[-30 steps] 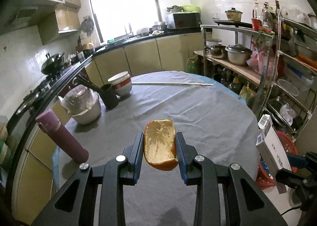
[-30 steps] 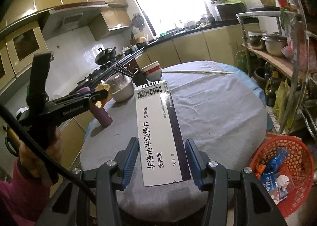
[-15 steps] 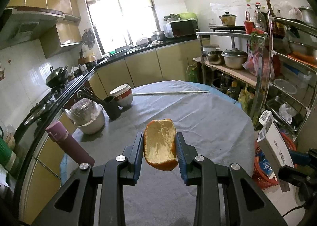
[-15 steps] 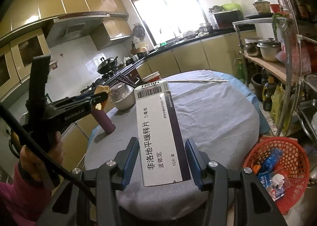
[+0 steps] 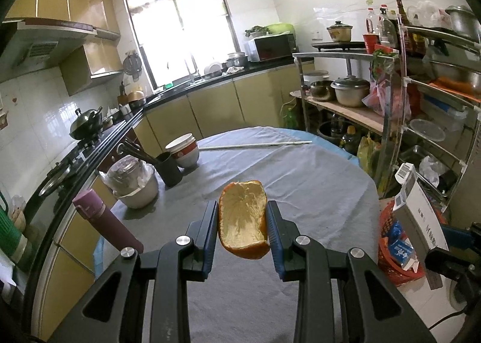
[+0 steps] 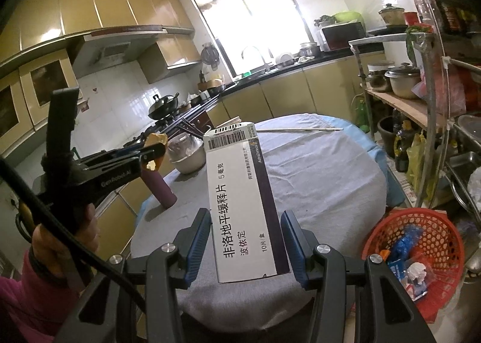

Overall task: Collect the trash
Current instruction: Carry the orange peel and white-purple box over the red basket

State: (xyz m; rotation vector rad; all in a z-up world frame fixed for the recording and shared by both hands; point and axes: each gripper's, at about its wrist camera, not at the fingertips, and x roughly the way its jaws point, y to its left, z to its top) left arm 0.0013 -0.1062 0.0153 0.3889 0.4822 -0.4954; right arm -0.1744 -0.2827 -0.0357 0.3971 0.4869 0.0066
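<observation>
the orange peel (image 5: 243,221) is sitting pinched between the blue pads of the left gripper (image 5: 242,224), pale inner side facing the camera, hanging in the air above the grey cloth of the round table (image 5: 315,192). the jaws are standing narrow, pressing on both sides of the peel. the medicine box (image 6: 243,201), white with a dark stripe and a barcode at its far end, is being clamped lengthwise in the right gripper (image 6: 245,241), its jaws somewhat wider and closed on the box's long edges; it too is hanging above the near edge of the table. in the right wrist view the left gripper is showing at the left side, carried by a hand (image 6: 64,232) in a pink sleeve (image 6: 27,298).

beside the table, on the floor to the right, a red basket (image 6: 421,223) is holding wrappers and crumpled paper. on the table's far left side a purple flask (image 5: 105,223) is standing tilted in the view, with a covered bowl (image 5: 135,183), a black cup (image 5: 170,168) of chopsticks and stacked bowls (image 5: 185,150) behind it. a long white stick (image 5: 255,144) is lying across the far edge. a metal rack (image 5: 421,102) with pots and bottles is standing to the right.
</observation>
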